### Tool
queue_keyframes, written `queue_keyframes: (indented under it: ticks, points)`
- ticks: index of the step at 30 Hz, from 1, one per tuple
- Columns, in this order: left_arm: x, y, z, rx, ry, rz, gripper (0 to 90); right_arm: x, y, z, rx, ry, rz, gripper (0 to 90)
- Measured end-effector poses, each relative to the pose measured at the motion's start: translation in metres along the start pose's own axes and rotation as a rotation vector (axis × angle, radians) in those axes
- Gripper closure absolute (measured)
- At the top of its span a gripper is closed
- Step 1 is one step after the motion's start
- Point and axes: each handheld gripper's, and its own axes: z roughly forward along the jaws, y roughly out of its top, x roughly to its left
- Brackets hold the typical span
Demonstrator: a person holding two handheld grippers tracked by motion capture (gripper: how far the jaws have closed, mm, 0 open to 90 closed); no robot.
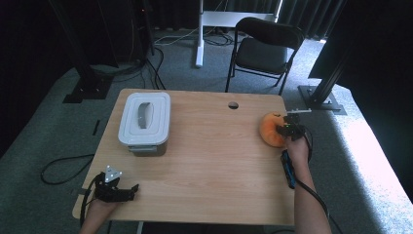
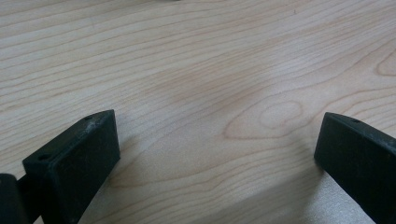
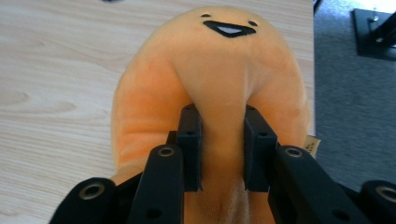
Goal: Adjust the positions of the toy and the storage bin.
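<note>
At the table's point(image 1: 209, 161) far right edge, my right gripper point(image 3: 223, 149) pinches a fold of the orange plush toy point(image 3: 219, 70), the jaws squeezed in on its soft middle while the rest bulges past them, its smiling face pointing away from me. The toy sits on the wood just ahead of my right hand point(image 1: 297, 148). My left gripper point(image 1: 113, 187) rests at the near left corner, jaws spread wide over bare wood, well apart from the lidded grey box point(image 1: 144, 122).
</note>
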Motion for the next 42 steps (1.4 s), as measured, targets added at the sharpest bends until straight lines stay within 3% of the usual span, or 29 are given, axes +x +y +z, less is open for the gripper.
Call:
queue_keyframes:
  ticks: [4,7,11,13,18,22,26,28,36,42]
  points:
    - [0.0,0.0,0.0,-0.001,-0.004,0.004,0.4,0.0,-0.002,-0.005,0.002,0.018,-0.008,57.7]
    - [0.0,0.0,0.0,0.0,-0.006,0.006,0.4,0.001,-0.003,-0.012,-0.014,0.017,-0.019,42.6]
    - [0.001,0.0,0.0,-0.002,-0.012,0.0,0.4,-0.001,-0.005,-0.028,-0.08,0.01,0.018,27.6]
    - [0.0,0.0,0.0,-0.001,-0.003,-0.009,0.4,0.001,-0.005,-0.035,-0.102,0.042,0.019,20.8]
    - [0.002,0.001,-0.001,0.003,-0.011,-0.024,0.3,0.018,-0.005,-0.049,-0.16,0.071,-0.035,14.7]
    - [0.004,0.003,-0.006,-0.03,-0.033,-0.038,0.4,0.036,-0.002,-0.055,-0.217,0.079,-0.081,13.8]
    - [0.007,0.006,-0.009,-0.055,-0.026,-0.032,0.4,0.052,-0.001,-0.056,-0.23,0.106,-0.127,13.9]
    - [0.01,0.007,-0.01,-0.065,-0.011,-0.043,0.4,0.063,0.0,-0.054,-0.234,0.139,-0.149,13.9]
    - [0.025,0.013,-0.011,-0.087,0.04,-0.062,0.4,0.107,-0.005,-0.036,-0.262,0.194,-0.191,13.8]
    - [0.038,0.018,-0.007,-0.101,0.052,-0.092,0.4,0.136,-0.007,-0.02,-0.257,0.249,-0.218,13.8]
